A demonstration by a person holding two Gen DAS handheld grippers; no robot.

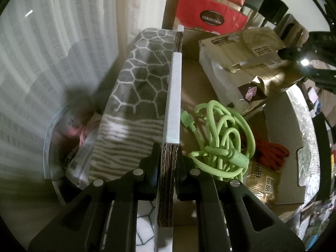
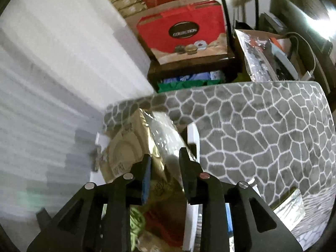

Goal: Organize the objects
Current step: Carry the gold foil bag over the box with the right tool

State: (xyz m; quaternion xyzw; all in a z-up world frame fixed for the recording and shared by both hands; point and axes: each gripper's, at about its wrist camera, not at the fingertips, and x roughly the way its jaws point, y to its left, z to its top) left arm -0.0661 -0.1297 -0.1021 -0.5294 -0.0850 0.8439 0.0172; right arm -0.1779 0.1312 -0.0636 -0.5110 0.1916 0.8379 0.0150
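My left gripper [image 1: 167, 161] is shut on the cardboard box wall [image 1: 172, 96], whose white-taped rim runs away from me. Inside the box lie a coiled green cable [image 1: 220, 145], a red cord [image 1: 273, 153], a small gold snack pouch [image 1: 262, 184] and a dark snack packet [image 1: 252, 91]. My right gripper [image 2: 164, 168] is shut on a large gold foil bag [image 2: 142, 147] and holds it over the box; the same bag shows at the far right in the left wrist view [image 1: 245, 48]. The green cable [image 2: 136, 220] and the red cord [image 2: 159, 218] show below the bag.
A grey towel with a white cell pattern [image 1: 145, 77] hangs over the box's outer side and shows in the right wrist view [image 2: 262, 142]. A plastic bag of papers [image 1: 69, 147] lies left of it. A red gift bag [image 1: 208, 14] stands behind. White curtains [image 1: 52, 63] hang at left.
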